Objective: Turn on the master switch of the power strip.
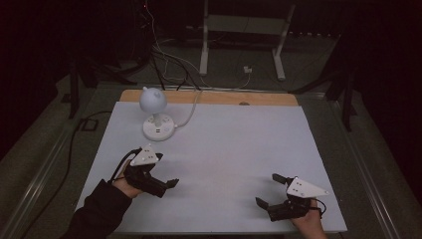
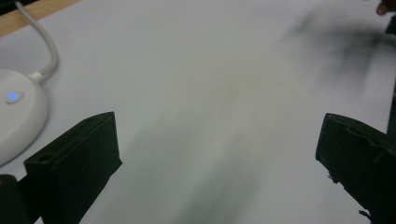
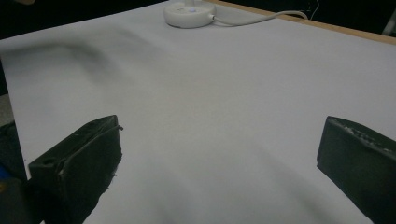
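On the white surface (image 1: 224,149), far-left area: 1 white lamp (image 1: 153,102), round head on short stem, standing upright on its round base (image 1: 158,128). Blue light lit on top of base in left gripper view. White cable (image 1: 191,110) runs from base twd back edge of surface, over the bare wood strip (image 1: 224,97) there.

Item 2: left hand-held gripper (image 1: 166,185), near-left of surface, held by left hand (image 1: 127,185), dark sleeve (image 1: 97,211) behind. Jaws spread wide, nothing betw. them; pointed twd centre-right of surface. Grey 3-cornered plate on top. Lamp base sits near, beyond and to the side of it, not touching; seen at left edge in left gripper view.

Item 3: right hand-held gripper (image 1: 268,189), near-right of surface, held by right hand (image 1: 307,219). Jaws spread wide, nothing betw. them; pointed twd left/far side. Well apart from lamp; base visible far off at top in right gripper view.

Surroundings: dark floor (image 1: 45,149), black cables, white table legs (image 1: 204,45) beyond surface.
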{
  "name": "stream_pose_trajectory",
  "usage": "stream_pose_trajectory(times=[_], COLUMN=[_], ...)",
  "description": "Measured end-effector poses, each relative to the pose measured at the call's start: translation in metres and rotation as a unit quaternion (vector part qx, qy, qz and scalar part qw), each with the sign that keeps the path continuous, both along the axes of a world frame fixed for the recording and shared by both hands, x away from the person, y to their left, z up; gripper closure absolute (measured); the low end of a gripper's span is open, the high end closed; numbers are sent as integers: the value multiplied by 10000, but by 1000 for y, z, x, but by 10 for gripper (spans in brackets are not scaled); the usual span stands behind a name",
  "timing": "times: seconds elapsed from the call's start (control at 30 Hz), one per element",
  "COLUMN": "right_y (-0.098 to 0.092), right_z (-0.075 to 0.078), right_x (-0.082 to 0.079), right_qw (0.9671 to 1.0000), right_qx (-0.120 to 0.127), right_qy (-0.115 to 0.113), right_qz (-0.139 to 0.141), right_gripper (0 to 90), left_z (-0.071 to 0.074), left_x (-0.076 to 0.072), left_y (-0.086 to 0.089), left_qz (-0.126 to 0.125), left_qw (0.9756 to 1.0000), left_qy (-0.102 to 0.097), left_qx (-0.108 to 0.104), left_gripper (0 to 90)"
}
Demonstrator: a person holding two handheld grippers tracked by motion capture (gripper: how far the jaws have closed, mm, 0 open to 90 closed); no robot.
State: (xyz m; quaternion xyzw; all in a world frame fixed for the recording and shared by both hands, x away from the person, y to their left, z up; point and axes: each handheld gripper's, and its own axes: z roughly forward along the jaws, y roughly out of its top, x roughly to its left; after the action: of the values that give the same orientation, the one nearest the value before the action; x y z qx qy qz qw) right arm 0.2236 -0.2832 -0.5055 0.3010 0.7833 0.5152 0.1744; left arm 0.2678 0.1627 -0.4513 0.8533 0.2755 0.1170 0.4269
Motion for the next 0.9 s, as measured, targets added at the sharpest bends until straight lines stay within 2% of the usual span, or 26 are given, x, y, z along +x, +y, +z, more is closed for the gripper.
stream_pose_trajectory(times=[0.13, 0.33, 0.9], right_y=[0, 1, 1], right_z=[0, 0, 0], right_x=[0, 0, -1], right_qw=[10000, 10000, 10000], right_qx=[-2, 3, -16], right_qy=[-6, -6, 2], right_qz=[5, 15, 23], right_gripper=[0, 0, 0], left_z=[-6, -21, -50], left_x=[-7, -17, -33], left_y=[0, 2, 17], left_qz=[-55, -65, 195], left_qw=[10000, 9999, 9996], left_qy=[47, 95, 207], left_qx=[-48, 36, 59], left_gripper=[2, 2, 2])
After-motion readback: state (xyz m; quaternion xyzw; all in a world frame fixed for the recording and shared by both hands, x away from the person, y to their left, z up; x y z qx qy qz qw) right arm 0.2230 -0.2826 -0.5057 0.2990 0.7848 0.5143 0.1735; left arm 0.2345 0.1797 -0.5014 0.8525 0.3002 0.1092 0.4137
